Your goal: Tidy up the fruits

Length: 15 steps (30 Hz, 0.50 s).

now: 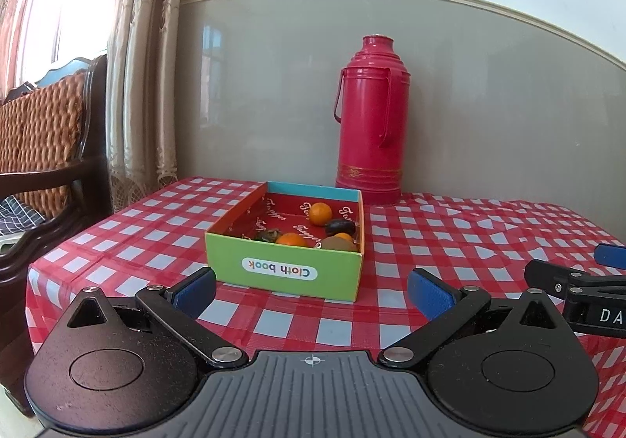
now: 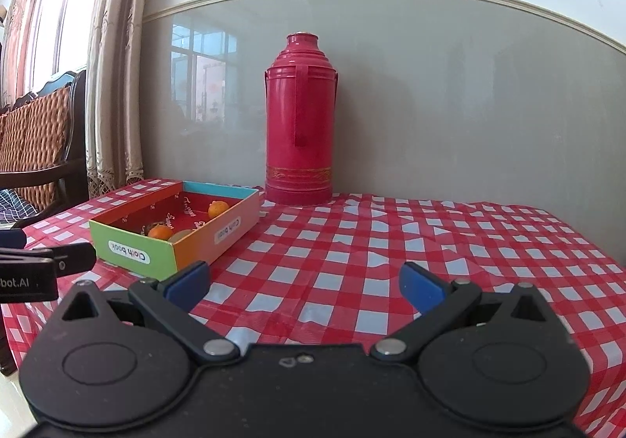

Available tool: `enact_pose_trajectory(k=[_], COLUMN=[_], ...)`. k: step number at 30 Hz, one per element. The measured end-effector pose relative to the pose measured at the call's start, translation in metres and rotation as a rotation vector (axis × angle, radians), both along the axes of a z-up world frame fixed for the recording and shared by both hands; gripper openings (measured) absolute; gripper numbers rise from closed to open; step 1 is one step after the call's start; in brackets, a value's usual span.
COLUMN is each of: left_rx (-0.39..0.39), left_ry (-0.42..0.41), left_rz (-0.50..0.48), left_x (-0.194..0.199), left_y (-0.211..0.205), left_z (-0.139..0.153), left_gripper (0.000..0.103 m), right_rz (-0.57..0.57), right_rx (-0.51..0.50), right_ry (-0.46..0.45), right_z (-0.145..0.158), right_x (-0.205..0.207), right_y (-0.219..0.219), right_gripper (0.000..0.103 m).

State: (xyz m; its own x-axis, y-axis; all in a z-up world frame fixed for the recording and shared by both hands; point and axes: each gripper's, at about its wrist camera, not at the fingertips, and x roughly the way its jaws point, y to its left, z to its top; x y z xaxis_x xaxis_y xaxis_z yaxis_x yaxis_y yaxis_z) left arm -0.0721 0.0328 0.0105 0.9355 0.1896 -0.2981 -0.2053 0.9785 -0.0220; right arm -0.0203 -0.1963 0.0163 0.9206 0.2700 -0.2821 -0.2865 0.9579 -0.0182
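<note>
An open cardboard box [image 1: 285, 273] marked "Cloth book", green in front, stands on the checked table; it also shows in the right wrist view [image 2: 129, 248]. Inside lie two oranges [image 1: 321, 213] [image 1: 291, 239], a dark plum-like fruit [image 1: 340, 227], a brown kiwi [image 1: 338, 243] and a dark green fruit [image 1: 268, 235]. My left gripper [image 1: 313, 291] is open and empty, just in front of the box. My right gripper [image 2: 305, 283] is open and empty, to the right of the box over bare cloth.
A tall red thermos [image 1: 371, 121] stands against the wall behind the box, also in the right wrist view [image 2: 300, 121]. The table has a red-and-white checked cloth [image 2: 391, 242]. A wooden chair with a woven cushion [image 1: 43, 140] and curtains [image 1: 144, 86] stand at the left.
</note>
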Motion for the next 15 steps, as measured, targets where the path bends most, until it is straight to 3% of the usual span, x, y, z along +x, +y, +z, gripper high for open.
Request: enact_pose_trajectory(k=[15], left_rx=[-0.005], left_ry=[0.003], left_rz=[-0.003], left_x=[-0.0007], left_y=[-0.0001], left_z=[0.0011], left_gripper=[0.103], right_rz=[0.002], right_rx=[-0.004], right_ry=[0.005], right_z=[0.0004], right_x=[-0.0007], right_y=[0.0000], right_gripper=[0.097])
